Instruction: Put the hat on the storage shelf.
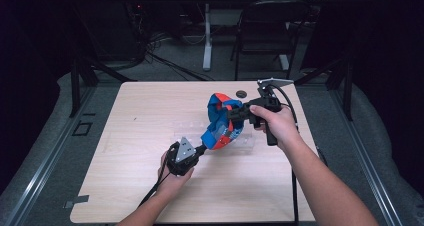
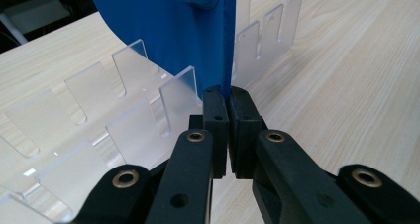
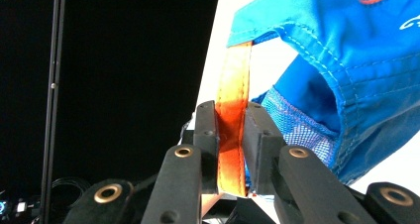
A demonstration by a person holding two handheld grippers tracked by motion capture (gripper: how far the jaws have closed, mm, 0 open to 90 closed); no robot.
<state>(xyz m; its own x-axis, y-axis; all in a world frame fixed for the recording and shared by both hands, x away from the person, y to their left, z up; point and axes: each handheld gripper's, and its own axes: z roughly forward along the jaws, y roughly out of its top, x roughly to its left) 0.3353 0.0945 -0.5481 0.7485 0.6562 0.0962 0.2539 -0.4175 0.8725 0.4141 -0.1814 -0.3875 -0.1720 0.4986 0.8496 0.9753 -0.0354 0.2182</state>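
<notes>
- The left gripper point(image 1: 199, 149) is being held low over the table point(image 1: 140, 136), its jaws clenched on the blue brim point(image 2: 183, 40) of a cap point(image 1: 222, 122); in the left gripper view the thin edge of the brim is being pinched right between the pads.
- The brim is being read as the stiffest part of the cap: smooth, flat and board-like, so a firm hold is likely being offered there, though the slick cloth could be slipping if pulled sideways.
- A clear plastic rack point(image 2: 124, 110) with frosted, round-topped upright tabs is lying on the table just under and beside the cap; it is being judged rigid, light and easily pushed along the smooth wood.
- The cap is being carried above the middle of the table between the two grippers, clear of the wood. It is being judged light and soft: a blue and red-orange cloth crown, stitched seams, mesh panels.
- The right gripper point(image 1: 239, 113) is being closed on the orange strap point(image 3: 232, 135), a narrow flat woven band, limp, which is being gripped across its width.
</notes>
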